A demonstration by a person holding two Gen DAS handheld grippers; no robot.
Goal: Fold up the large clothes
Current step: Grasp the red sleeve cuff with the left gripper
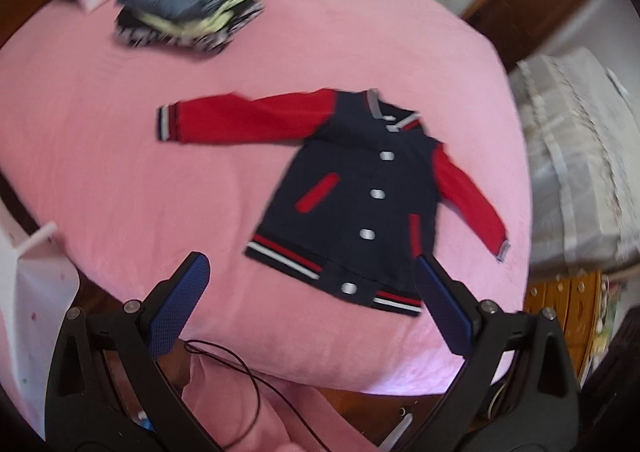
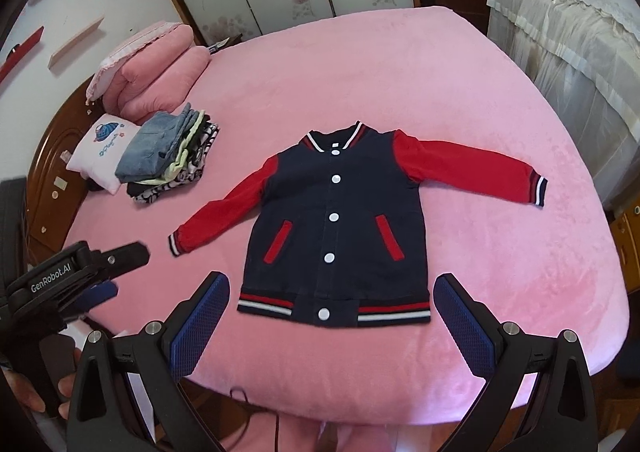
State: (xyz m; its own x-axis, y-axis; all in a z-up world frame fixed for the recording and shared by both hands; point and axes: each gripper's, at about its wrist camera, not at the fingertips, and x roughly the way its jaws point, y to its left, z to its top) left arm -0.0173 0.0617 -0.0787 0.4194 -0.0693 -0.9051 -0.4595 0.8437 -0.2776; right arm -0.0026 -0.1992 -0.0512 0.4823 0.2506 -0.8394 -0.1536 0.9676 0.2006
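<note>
**Jacket flat, hem toward both grippers — nothing gripped yet**

Right gripper [image 2: 332, 316] hovered over the near edge of the bed [image 2: 500, 100], jaws spread wide, nothing between them. The jacket [image 2: 336, 212] lay just ahead of it, buttoned front up, and its hem [image 2: 334, 306] sat square between the two blue pads [image 2: 200, 328]. Body axis ran straight away from the jaws, collar at the far end.

Left gripper [image 1: 310, 296] was also spread and empty, held off the jacket's left side; from there the hem corner lay near its right-hand pad and the garment sat skewed.

Sleeves: both spread outward — the one on the left angled down toward the left gripper's side, cuff [image 2: 176, 244] closest to it; the other [image 2: 472, 168] reached out right, well apart from either jaw.

My read: sleeve fold comes first, left side is the shorter reach.

Farther back, a stack of folded clothes [image 2: 168, 156] sat beside the pillows [image 2: 152, 72], clear of the jacket.
</note>
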